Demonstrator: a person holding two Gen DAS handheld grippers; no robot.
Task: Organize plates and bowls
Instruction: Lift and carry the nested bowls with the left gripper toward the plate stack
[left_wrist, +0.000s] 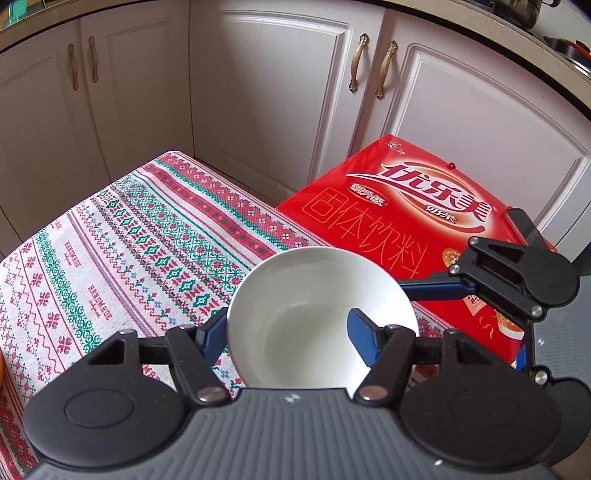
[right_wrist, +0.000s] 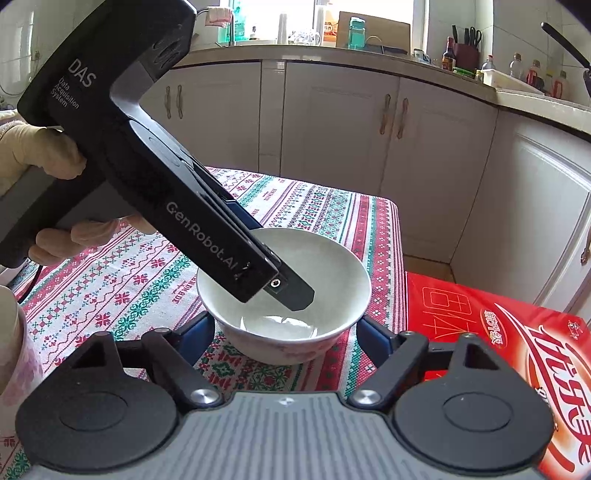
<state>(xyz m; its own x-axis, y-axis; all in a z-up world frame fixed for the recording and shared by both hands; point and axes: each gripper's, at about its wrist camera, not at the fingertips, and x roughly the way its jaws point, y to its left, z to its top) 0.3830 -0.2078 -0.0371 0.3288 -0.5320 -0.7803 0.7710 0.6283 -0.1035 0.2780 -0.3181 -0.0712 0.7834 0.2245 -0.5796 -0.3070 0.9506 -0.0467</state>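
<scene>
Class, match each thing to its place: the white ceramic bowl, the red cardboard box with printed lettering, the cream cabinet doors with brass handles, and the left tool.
Things:
1. white ceramic bowl
2. red cardboard box
3. cream cabinet doors
4. left tool

Places:
A. at the back, behind everything else
B. on the patterned tablecloth
C. one finger inside the bowl, one outside
D. beside the tablecloth's edge

Pairs: 1-B, 2-D, 3-A, 4-C
</scene>
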